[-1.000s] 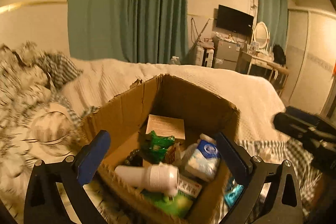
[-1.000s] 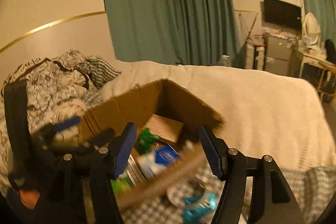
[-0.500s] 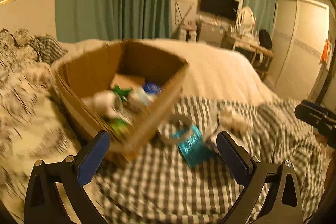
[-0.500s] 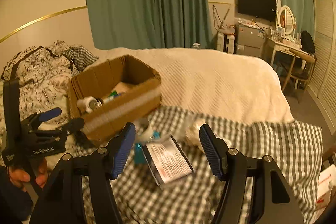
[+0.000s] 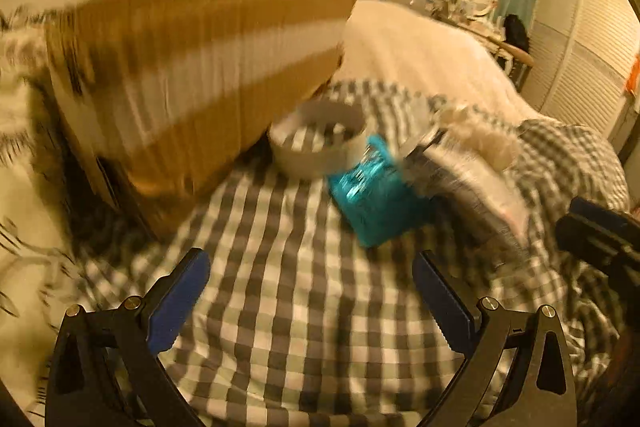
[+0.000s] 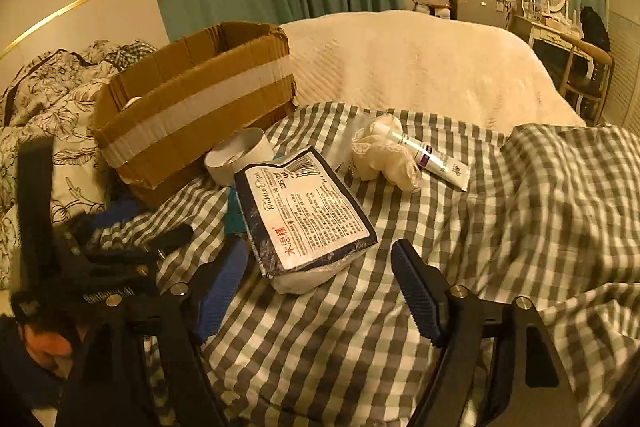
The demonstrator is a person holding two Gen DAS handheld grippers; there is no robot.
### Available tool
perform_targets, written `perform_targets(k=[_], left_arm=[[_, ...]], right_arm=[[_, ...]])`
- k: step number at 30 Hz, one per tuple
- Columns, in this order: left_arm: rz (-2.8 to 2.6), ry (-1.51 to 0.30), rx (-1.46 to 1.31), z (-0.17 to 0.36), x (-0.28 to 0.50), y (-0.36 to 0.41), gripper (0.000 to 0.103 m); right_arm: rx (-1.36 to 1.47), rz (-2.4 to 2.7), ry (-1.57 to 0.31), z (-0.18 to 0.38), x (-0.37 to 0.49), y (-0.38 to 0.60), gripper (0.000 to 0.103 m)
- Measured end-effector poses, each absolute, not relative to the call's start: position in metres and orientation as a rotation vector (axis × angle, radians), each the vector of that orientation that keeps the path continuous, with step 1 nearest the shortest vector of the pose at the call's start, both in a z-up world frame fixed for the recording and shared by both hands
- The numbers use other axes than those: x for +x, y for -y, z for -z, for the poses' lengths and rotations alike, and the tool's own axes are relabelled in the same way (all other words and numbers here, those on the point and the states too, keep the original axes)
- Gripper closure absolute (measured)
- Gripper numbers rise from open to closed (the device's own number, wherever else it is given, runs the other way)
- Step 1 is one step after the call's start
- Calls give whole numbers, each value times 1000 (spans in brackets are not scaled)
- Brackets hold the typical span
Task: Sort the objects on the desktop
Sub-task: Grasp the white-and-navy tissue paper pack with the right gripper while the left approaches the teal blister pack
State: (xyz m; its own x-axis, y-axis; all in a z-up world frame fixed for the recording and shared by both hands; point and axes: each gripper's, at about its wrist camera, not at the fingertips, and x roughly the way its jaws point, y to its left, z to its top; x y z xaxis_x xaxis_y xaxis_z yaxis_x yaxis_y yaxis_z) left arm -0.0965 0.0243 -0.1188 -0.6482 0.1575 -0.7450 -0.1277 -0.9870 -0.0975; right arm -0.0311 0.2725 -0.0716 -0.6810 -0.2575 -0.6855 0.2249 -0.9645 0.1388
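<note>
My left gripper (image 5: 308,275) is open and empty, low over the checked cloth (image 5: 288,307). Ahead of it lie a white tape ring (image 5: 320,139) and a teal packet (image 5: 372,195), beside the blurred cardboard box (image 5: 192,75). My right gripper (image 6: 320,263) has its jaws opening. The near end of a tissue pack (image 6: 308,211) lies between its tips, and the pads do not touch it. Behind the pack are a cream scrunchie (image 6: 384,155) and a white tube (image 6: 432,155). The ring (image 6: 240,155) leans at the box (image 6: 192,95).
The left gripper (image 6: 120,259), held by a hand (image 6: 44,347), sits close to the left of the right one. A cream blanket (image 6: 420,67) covers the bed behind. Floral bedding (image 6: 48,99) lies left of the box. A desk and chair (image 6: 576,59) stand far right.
Both grippers came down from over the box to the checked cloth. The box's inside is no longer seen. The right jaws stand wider, with the tissue pack now close in front.
</note>
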Motion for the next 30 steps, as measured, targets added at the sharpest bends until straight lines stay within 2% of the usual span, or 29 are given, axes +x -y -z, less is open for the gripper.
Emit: perform_targets(k=[3, 8, 18, 23, 27, 28, 30], left_arm=[[-2706, 112, -1285, 128, -100, -17, 0], [-2725, 163, -1249, 124, -94, -11, 0], [-2752, 72, -1236, 125, -98, -20, 0], [-2732, 100, -1261, 129, -98, -16, 0], [-2743, 77, -1260, 129, -92, -14, 0], [-2744, 74, -1264, 129, -90, -14, 0], [-2734, 73, -1268, 129, -87, -14, 0]], right_arm=[[1086, 2659, 47, 77, -38, -267, 18], [1087, 2649, 10, 87, -53, -260, 12], [1177, 2593, -10, 108, -84, -246, 8], [1229, 2559, 48, 117, -87, -247, 8], [1249, 2563, 48, 116, -82, -249, 28], [1257, 2566, 55, 116, -80, -251, 43], [1280, 2573, 75, 114, -76, -256, 50]])
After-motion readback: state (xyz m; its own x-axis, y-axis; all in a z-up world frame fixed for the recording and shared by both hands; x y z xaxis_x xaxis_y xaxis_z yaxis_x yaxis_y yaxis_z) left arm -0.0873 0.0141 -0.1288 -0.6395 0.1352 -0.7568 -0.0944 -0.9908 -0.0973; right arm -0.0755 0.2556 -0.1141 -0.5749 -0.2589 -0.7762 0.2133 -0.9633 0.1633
